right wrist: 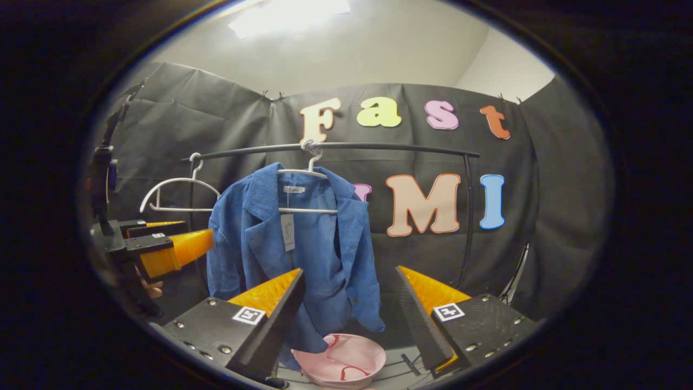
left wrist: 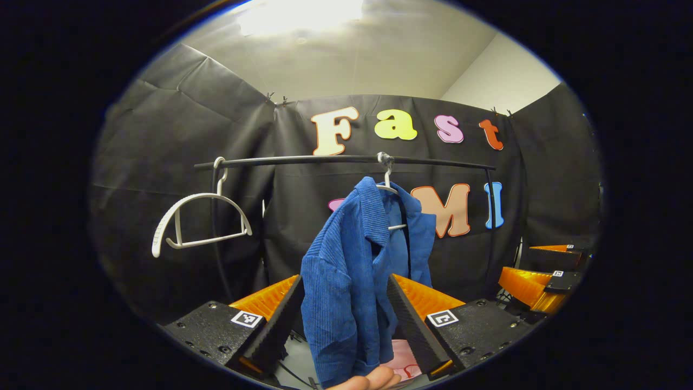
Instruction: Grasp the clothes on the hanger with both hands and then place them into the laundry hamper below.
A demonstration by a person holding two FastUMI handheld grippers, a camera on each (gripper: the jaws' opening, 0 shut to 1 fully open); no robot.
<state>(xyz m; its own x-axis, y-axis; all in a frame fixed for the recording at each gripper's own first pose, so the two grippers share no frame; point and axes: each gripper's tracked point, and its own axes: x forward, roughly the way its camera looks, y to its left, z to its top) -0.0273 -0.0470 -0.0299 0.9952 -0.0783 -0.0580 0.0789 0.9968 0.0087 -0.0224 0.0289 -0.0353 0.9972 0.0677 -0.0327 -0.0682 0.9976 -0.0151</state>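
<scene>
A blue corduroy jacket (left wrist: 346, 281) (right wrist: 303, 244) hangs on a white hanger (left wrist: 387, 184) (right wrist: 303, 172) on the black rail (left wrist: 325, 160) (right wrist: 379, 147). My left gripper (left wrist: 344, 279) is open, with the jacket's left side and sleeve hanging in the gap between its fingers. In the right gripper view, that left gripper (right wrist: 203, 234) reaches the jacket's left shoulder edge. My right gripper (right wrist: 349, 270) is open in front of the jacket's lower front, a short way off. It also appears at the right of the left gripper view (left wrist: 517, 265). The pink laundry hamper (right wrist: 346, 360) (left wrist: 403, 360) sits below the jacket.
An empty white hanger (left wrist: 200, 222) (right wrist: 178, 189) hangs at the rail's left end. The rail's upright post (right wrist: 468, 216) stands to the right. A person's fingertip (left wrist: 368, 379) shows at the bottom, and a hand (right wrist: 149, 287) is under the left gripper.
</scene>
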